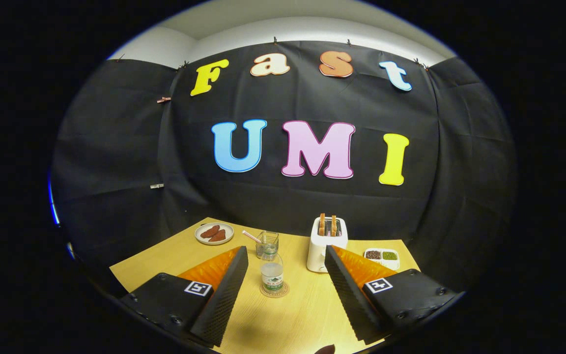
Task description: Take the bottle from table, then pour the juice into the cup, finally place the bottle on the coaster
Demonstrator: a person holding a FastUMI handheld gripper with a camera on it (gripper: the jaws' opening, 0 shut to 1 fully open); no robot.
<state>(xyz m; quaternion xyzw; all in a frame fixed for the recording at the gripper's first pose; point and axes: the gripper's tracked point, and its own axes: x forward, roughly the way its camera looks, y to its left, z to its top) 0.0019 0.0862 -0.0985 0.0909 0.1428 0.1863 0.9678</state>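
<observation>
Gripper (287, 287) is wide open, holding nothing, both fingers clear of everything. Bottle (272, 274) stands upright on the coaster (273, 290), mid-table, ahead of the fingers and in the gap between them, apart from both.

Progress, judging from the layout: the bottle sits on the coaster with the claw released, which reads as the final placement done. The alternative is that nothing has begun, but the task says the bottle starts on the table, so I lean towards done. The cup (267, 244) is just behind the bottle, toward the back edge of the table (293, 319), with a straw-like stick (251, 236) leaning out of it. Can't tell if there's liquid in the cup: clear glass, too small. The bottle looks partly filled, level unclear. If that's right, only backing the gripper away is left.

Around:
- toaster (326, 244) with two slices up, right of the bottle, close to the right finger's tip
- small divided dish (382, 256) of grains near the right edge
- plate (214, 233) with brown pieces at the back left corner

Obstruction: nothing between fingers and bottle. The toaster is the nearest thing to clip on a sideways move right. The cup is tight behind the bottle, so any forward push risks knocking both.
</observation>
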